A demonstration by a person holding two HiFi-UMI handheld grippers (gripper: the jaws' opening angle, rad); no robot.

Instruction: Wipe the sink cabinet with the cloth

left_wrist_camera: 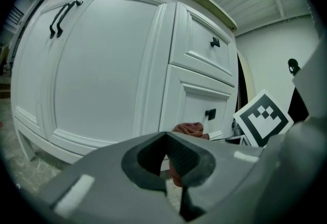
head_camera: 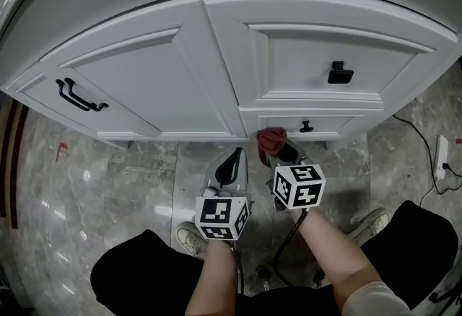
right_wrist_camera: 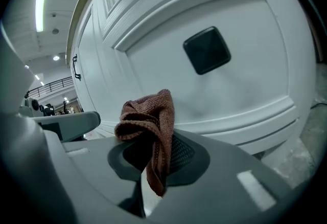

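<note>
Right gripper (head_camera: pixel 280 157) clamps the crumpled rust-red cloth (head_camera: pixel 271 138), touching or nearly touching the white panelled sink cabinet (head_camera: pixel 166 76) at centre frame; left gripper (head_camera: pixel 233 161) pinched together, empty.

1. My right gripper (right_wrist_camera: pixel 153 162) has its fingers closed on the reddish-brown cloth (right_wrist_camera: pixel 151 115), which is bunched at centre frame.
2. Behind it, the white sink cabinet (right_wrist_camera: pixel 245 95) fills the frame.
3. A black square knob (right_wrist_camera: pixel 207 50) sits right of centre, above the cloth.

Cabinet (head_camera: pixel 144 84) cut off at right, cloth (left_wrist_camera: pixel 188 128) mostly hidden behind left gripper (left_wrist_camera: pixel 166 138)
</note>
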